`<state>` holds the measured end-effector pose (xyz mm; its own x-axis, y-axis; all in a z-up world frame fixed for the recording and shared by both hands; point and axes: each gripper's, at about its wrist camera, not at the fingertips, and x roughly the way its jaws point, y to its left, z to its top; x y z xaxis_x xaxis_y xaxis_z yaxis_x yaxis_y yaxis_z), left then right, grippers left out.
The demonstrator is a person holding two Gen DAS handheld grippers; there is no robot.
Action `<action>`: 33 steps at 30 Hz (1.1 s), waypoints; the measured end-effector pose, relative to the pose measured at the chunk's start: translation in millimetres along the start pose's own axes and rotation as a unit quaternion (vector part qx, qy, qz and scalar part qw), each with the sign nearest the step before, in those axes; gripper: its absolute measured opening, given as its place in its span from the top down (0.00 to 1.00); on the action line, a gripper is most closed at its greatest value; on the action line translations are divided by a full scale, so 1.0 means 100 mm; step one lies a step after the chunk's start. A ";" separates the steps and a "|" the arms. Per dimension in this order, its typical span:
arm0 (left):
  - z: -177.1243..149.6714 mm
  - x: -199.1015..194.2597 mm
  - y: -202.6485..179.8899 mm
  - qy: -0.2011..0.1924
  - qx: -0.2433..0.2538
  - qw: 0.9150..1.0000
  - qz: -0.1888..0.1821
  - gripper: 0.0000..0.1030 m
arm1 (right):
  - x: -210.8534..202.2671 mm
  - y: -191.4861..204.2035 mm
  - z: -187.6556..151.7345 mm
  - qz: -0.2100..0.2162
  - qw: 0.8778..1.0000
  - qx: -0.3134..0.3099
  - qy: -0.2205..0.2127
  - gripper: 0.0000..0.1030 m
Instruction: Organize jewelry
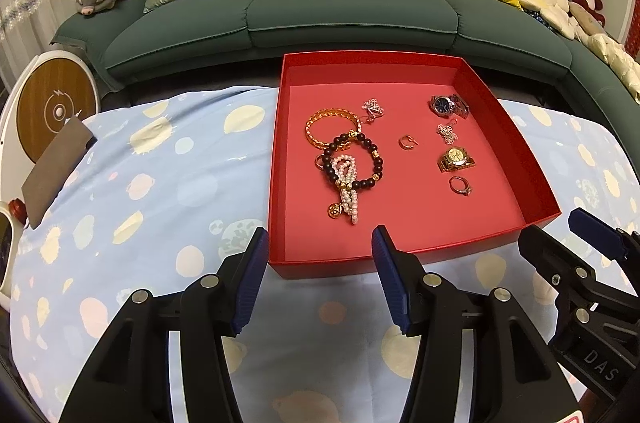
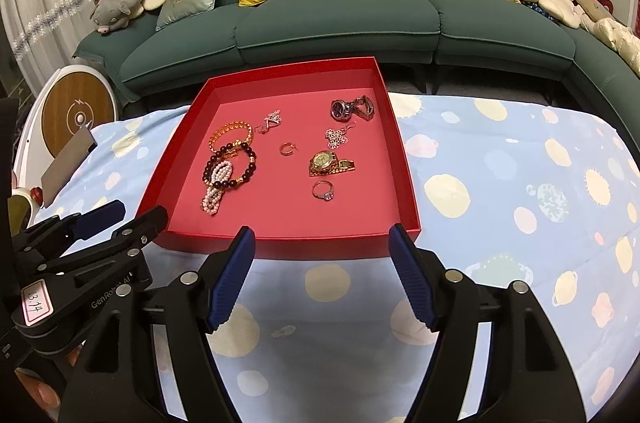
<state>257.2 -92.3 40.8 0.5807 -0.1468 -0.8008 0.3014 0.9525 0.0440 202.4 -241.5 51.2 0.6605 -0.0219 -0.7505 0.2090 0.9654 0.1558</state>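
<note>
Left wrist view: red tray [image 1: 532, 159] fills the centre of the frame on a spotted blue cloth [image 1: 160, 183]; left gripper [image 1: 320, 263] stands at the lower edge with its jaws spread and nothing between them.
Right wrist view: same tray [image 2: 404, 159] at centre left; right gripper [image 2: 322, 255] also spread wide and empty, just short of the tray's near wall.
Jewelry, left half of tray: gold bangle [image 1: 332, 127], dark bead bracelet [image 1: 376, 159] and pearl strand [image 1: 350, 191] overlap in one heap.
Jewelry, right half of tray: blue-dial watch [image 1: 448, 105], gold watch [image 1: 456, 159], stone ring [image 1: 460, 185], small hoop [image 1: 407, 142] and two silver filigree pieces [image 1: 372, 109] lie apart from one another.
Stage: every piece visible lies inside the tray; this fits either a finished gathering or a sorting yet to come.
Handling advice: should the heap need parting, pinching a single strand at an exposed arc, clear of its neighbours, would probably avoid dragging the others along.
Hard to make out: how the heap's strands interlace; whether a small gold charm [image 1: 335, 210] hangs from the pearls.
Cut off: both tool bodies at the lower frame edge; cloth margins.
</note>
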 end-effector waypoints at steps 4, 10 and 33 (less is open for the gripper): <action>-0.02 -0.03 -0.06 -0.005 0.010 1.000 0.003 0.50 | -0.02 0.04 0.00 0.000 1.000 -0.006 -0.003 0.35; -0.01 -0.07 -0.07 -0.012 0.010 1.000 0.000 0.50 | -0.05 0.08 0.00 -0.002 1.000 -0.012 -0.010 0.35; 0.00 -0.14 -0.07 -0.026 0.008 1.000 0.008 0.50 | -0.06 0.08 0.03 0.000 1.000 -0.005 -0.014 0.35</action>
<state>246.9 -97.3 52.2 0.6240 -0.1448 -0.7679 0.3029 0.9507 0.0668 201.8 -234.6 58.9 0.6803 -0.0295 -0.7323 0.2025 0.9678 0.1492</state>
